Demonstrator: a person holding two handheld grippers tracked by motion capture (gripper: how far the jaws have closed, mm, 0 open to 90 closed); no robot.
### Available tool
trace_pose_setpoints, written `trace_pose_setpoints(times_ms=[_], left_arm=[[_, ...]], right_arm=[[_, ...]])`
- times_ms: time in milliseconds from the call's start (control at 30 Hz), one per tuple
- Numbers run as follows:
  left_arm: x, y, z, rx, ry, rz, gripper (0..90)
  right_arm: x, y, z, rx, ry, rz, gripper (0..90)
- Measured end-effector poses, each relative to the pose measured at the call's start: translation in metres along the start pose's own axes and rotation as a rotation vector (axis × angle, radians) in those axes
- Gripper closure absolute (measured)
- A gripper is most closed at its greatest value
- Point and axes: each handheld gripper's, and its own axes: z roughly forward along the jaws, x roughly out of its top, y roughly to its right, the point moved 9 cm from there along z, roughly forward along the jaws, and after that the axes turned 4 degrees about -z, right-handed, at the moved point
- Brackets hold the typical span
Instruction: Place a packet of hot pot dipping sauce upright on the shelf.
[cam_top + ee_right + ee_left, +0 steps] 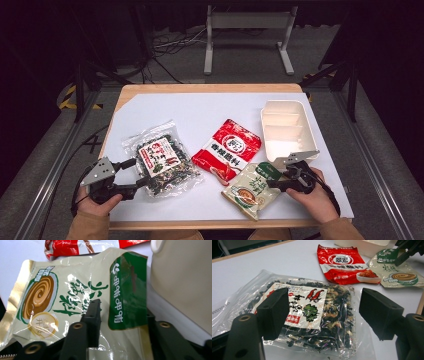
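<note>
A clear bag of dried seaweed lies at the table's front left. My left gripper is open, and its jaws straddle the bag's near edge without touching it. A beige and green sauce pouch lies at the front right. My right gripper is at the pouch's green end. One jaw lies over the printed face and the other behind the green flap, with a clear gap between them. A red pouch rests in the middle.
A cream divided tray stands empty at the back right, close beside the right gripper. A white mat covers the wooden table. The back left of the mat is bare.
</note>
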Motion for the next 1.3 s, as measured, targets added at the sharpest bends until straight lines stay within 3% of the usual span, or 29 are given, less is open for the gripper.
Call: trace_pose_setpoints(times_ms=[233, 333, 933, 1300], left_arm=[[0.0, -0.001, 0.0, 0.001, 0.002, 0.005, 25.0], [0.0, -0.001, 0.0, 0.001, 0.002, 0.005, 25.0], [0.0, -0.006, 0.0, 0.032, 0.013, -0.023, 22.5], [0.0, -0.008, 0.0, 0.032, 0.011, -0.032, 22.9]], right_arm=[[-0.002, -0.002, 0.0, 0.015, -0.016, -0.046, 85.3], [-0.002, -0.003, 0.0, 0.029, -0.014, -0.058, 89.0], [0.005, -0.01, -0.013, 0.03, -0.024, -0.073, 89.9], [0.023, -0.029, -0.041, 0.046, 0.004, -0.107, 90.0]])
